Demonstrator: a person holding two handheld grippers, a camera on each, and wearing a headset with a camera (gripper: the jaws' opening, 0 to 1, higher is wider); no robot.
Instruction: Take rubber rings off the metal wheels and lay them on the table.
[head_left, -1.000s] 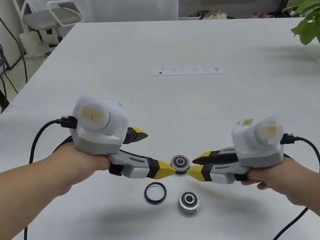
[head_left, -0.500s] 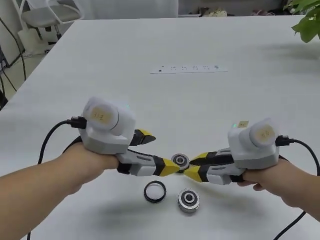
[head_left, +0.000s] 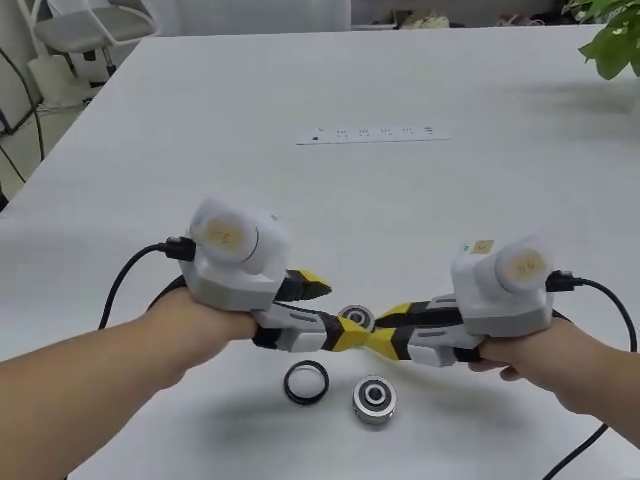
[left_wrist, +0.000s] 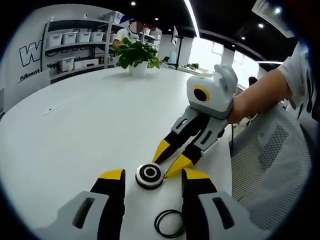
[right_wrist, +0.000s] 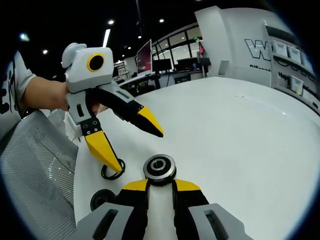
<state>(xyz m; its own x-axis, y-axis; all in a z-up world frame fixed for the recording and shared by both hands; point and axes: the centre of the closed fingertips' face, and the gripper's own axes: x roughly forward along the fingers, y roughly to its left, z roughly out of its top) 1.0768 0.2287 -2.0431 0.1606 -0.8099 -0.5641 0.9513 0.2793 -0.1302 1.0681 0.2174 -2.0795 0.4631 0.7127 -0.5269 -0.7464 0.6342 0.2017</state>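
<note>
A small metal wheel (head_left: 355, 318) with a black rubber ring lies flat on the white table (head_left: 400, 220). My right gripper (head_left: 383, 328) has its jaws drawn narrow, tips pinching the wheel's (right_wrist: 160, 168) near edge. My left gripper (head_left: 332, 312) stands open, its jaws spread either side of the same wheel (left_wrist: 149, 175), one tip crossing under the right gripper (left_wrist: 168, 159). A loose black rubber ring (head_left: 305, 382) lies on the table nearer to me, and a second wheel (head_left: 374, 398) sits beside it.
A white strip with dark marks (head_left: 372, 135) lies further back on the table. A leafy plant (head_left: 612, 45) stands at the far right and a chair (head_left: 95, 30) at the far left. Black cables trail from both grippers.
My left gripper has moved to the right, closing in on the wheel until its jaws flank it. The right gripper and the wheel have stayed in place.
</note>
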